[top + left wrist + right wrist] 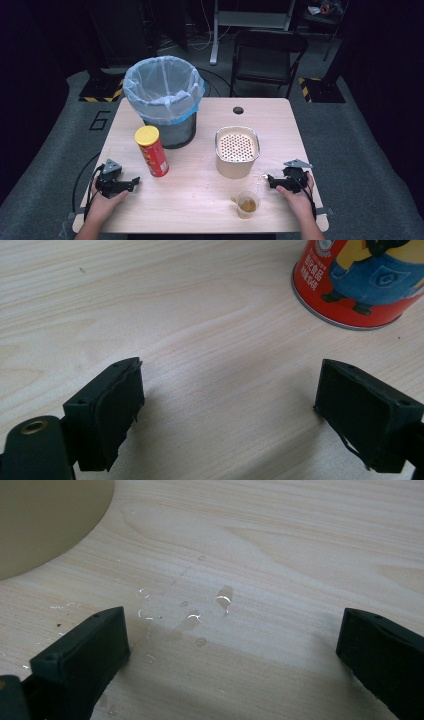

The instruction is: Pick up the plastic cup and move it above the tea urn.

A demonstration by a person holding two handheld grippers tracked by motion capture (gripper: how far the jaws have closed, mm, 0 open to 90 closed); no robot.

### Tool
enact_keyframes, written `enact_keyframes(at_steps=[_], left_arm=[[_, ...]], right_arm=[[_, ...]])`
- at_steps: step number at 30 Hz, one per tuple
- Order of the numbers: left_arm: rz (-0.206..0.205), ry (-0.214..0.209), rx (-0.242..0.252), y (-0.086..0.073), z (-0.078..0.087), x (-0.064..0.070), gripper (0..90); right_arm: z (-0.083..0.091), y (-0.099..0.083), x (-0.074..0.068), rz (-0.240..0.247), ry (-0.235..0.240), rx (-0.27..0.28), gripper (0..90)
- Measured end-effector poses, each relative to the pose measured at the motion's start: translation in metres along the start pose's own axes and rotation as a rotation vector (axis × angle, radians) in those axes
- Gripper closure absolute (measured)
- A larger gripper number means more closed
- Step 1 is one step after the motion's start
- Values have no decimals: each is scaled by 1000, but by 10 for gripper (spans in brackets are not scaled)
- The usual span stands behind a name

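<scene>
Nearest the person, at about 6 o'clock on the bench (200, 200), stands a clear plastic cup (247, 204) with brownish liquid and dregs in it. The right tool (270, 181) rests just beside it at 4 o'clock, jaws spread wide and empty over small spilled droplets (224, 599). The left tool (134, 183) lies at 8 o'clock, likewise released, with the red crisp can (152, 151) standing upright just ahead. Farther on sits the beige strainer pot (237, 152), and at 11 o'clock the lined bin (164, 100). This looks like the start: neither tool grips anything. The next move probably calls for the right tool to close on the cup without tipping it.
</scene>
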State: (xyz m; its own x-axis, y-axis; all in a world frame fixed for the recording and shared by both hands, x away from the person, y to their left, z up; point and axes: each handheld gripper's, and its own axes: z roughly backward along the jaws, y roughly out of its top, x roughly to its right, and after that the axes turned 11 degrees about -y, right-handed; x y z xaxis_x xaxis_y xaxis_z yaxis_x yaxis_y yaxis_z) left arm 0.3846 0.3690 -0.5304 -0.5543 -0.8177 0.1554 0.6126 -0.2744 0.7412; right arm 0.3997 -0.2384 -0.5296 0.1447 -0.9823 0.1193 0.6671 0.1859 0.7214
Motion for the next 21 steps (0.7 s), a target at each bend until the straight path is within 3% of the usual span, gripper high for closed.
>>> enact_keyframes(at_steps=[5, 7, 21], left_arm=[[22, 17, 22, -1, 0, 0, 158], [3, 34, 15, -1, -1, 1, 157], [22, 44, 19, -1, 0, 4, 159]], right_arm=[[0, 0, 0, 0, 0, 0, 0], [0, 0, 0, 1, 0, 0, 0], [2, -1, -2, 9, 13, 20, 60]])
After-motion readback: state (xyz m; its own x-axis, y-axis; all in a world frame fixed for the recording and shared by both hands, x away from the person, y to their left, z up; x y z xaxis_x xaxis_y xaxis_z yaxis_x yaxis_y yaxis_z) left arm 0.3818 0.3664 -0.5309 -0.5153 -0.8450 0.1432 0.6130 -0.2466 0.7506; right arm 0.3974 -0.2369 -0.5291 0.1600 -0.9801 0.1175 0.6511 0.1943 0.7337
